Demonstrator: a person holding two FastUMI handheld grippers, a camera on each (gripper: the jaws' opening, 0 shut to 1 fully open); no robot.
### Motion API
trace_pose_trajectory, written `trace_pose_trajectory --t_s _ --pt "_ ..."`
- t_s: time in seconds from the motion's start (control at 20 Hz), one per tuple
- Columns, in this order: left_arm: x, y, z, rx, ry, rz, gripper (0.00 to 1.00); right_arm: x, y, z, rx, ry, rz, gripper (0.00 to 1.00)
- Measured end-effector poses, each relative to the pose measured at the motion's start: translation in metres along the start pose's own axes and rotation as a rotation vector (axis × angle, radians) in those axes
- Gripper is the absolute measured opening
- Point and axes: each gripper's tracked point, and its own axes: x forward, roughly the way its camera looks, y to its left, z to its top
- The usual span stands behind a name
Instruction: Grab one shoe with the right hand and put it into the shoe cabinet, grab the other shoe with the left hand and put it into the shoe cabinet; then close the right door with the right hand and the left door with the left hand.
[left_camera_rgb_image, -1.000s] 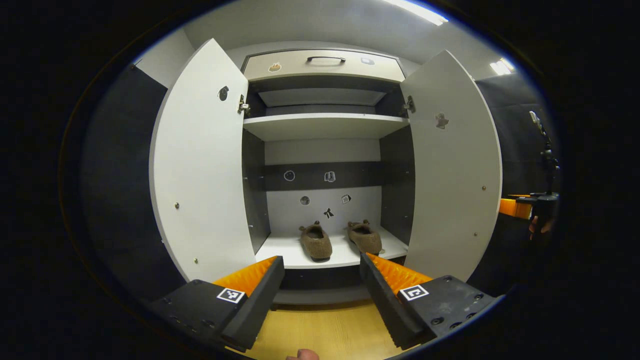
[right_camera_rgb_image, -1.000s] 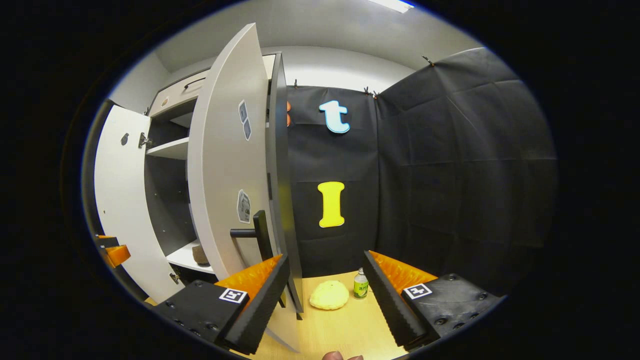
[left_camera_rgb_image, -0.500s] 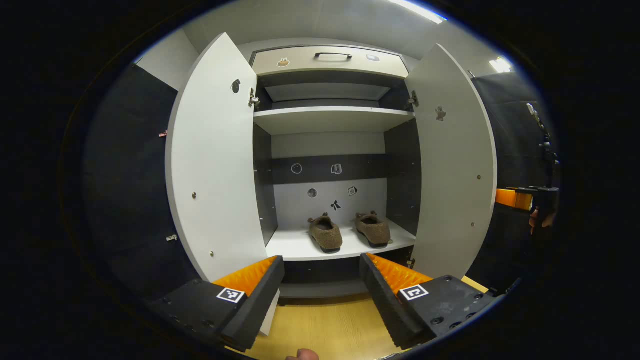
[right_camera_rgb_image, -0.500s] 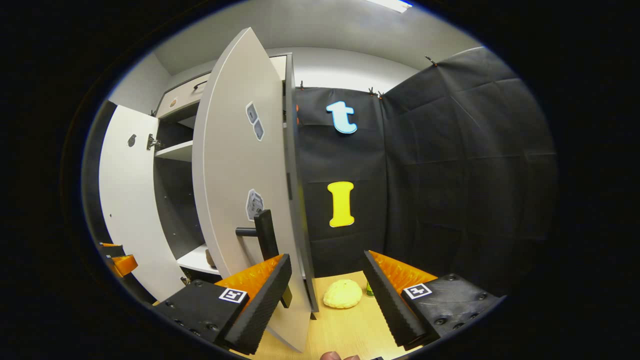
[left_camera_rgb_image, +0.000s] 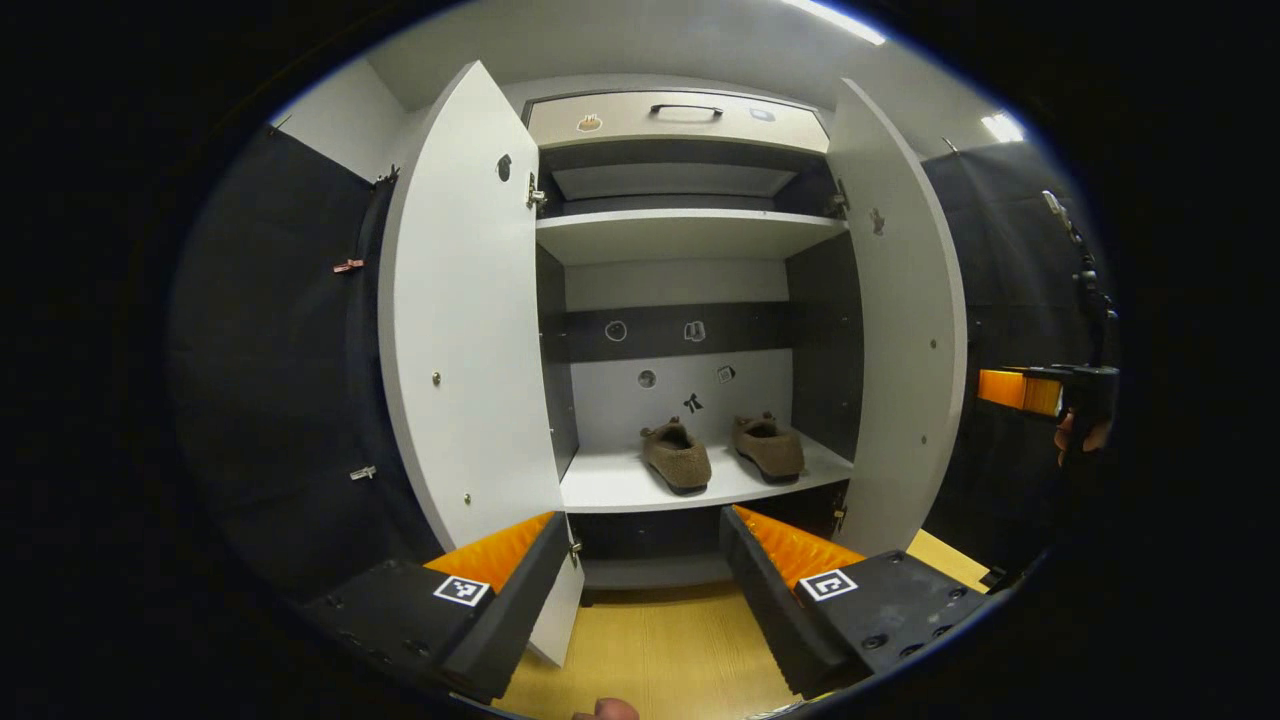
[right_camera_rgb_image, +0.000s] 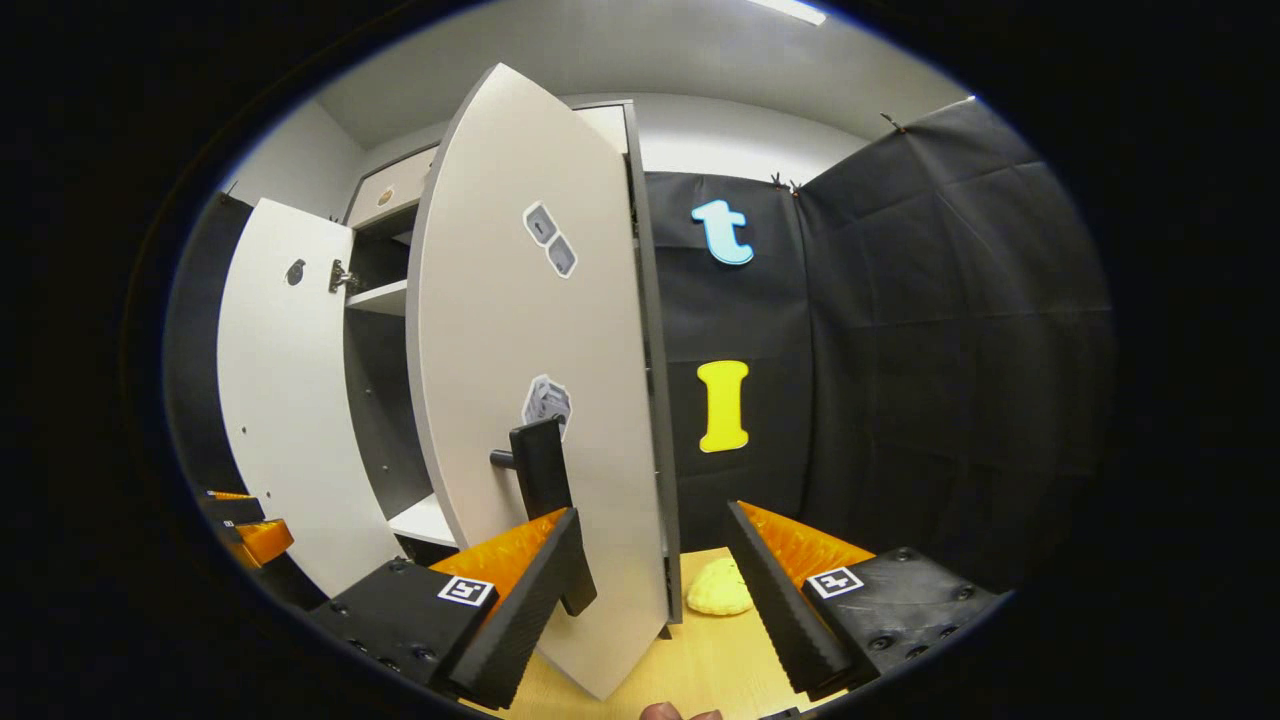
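**Both shoes on the lower shelf, both doors open**

In the left gripper view:
- Left hand-held gripper (left_camera_rgb_image: 640, 575) spread wide, holding nothing, aimed at the open shoe cabinet (left_camera_rgb_image: 690, 225) from above the wooden floor (left_camera_rgb_image: 650, 660).
- Two brown shoes side by side on the lower shelf (left_camera_rgb_image: 610, 490): left shoe (left_camera_rgb_image: 676, 456) near the middle, right shoe (left_camera_rgb_image: 768, 446) just beside it, toes toward the camera, not touching.
- Left door (left_camera_rgb_image: 465, 330) swung open, its lower corner just beside the gripper's left finger (left_camera_rgb_image: 510, 605); contact cannot be told.
- Right door (left_camera_rgb_image: 905, 320) also open, seen from its inner face.
- Upper shelf (left_camera_rgb_image: 690, 235) bare; closed drawer (left_camera_rgb_image: 680, 115) with a dark handle across the top.
- Small stickers (left_camera_rgb_image: 695, 331) on the cabinet's back panel.
- Right hand-held gripper (left_camera_rgb_image: 1030, 388) far off at the right edge, beyond the right door, a hand (left_camera_rgb_image: 1080, 435) around it.

In the right gripper view:
- Right hand-held gripper (right_camera_rgb_image: 655, 575) spread, pinching nothing, close to the outer face of the right door (right_camera_rgb_image: 540, 380).
- Dark door handle (right_camera_rgb_image: 545, 510) just above and behind the gripper's left finger (right_camera_rgb_image: 520, 610); touching or apart cannot be told.
- Two stickers on the door's outer face above, one beside the handle.
- Left door (right_camera_rgb_image: 285, 400) open farther back, the left hand-held gripper (right_camera_rgb_image: 250, 525) low at the left edge.
- Yellow rounded object (right_camera_rgb_image: 718, 587) on the floor, between the fingers, past the door's edge.
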Motion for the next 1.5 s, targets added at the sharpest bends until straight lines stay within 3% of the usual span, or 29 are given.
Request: trace_pose_trajectory --t_s 0.35,0.7,1.2,1.5 --pt "-0.01 0.027 -0.004 -0.019 0.003 0.043 0.96 0.024 0.08 -0.015 0.006 0.038 0.135 0.98" --pt "-0.02 0.071 -0.006 -0.052 0.005 0.099 0.96 0.01 0.136 -0.033 -0.019 0.064 0.235 0.98" --pt "-0.025 0.194 0.011 -0.04 -0.043 0.277 0.97 0.002 0.147 -0.059 -0.017 0.115 0.219 0.98" --pt "0.019 0.246 0.025 -0.024 -0.066 0.334 0.98 0.001 0.139 -0.062 -0.034 0.12 0.186 0.98"
